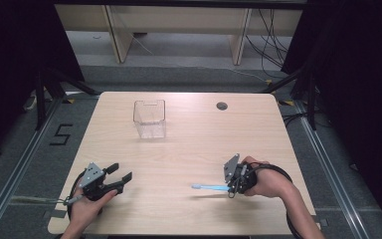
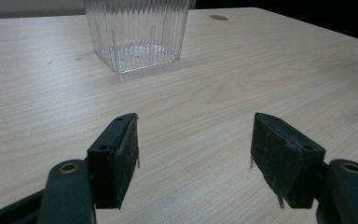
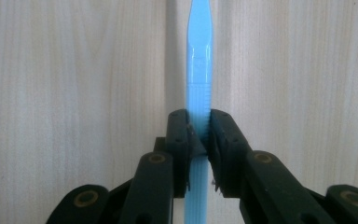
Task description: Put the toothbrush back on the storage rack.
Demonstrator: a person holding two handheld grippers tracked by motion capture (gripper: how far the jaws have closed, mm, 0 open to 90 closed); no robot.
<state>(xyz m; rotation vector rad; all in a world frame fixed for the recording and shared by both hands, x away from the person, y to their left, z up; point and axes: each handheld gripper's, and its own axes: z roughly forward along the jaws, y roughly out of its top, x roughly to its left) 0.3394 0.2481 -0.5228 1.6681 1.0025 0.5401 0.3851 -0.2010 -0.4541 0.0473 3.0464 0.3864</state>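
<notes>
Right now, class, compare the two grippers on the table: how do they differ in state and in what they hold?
The left gripper has its fingers spread wide apart with nothing between them; the right gripper has its fingers closed on a blue stick. The left gripper points toward the clear box; the right gripper points across the table, the stick sticking out level. Both are black, each held in a hand near the table's front edge.
</notes>
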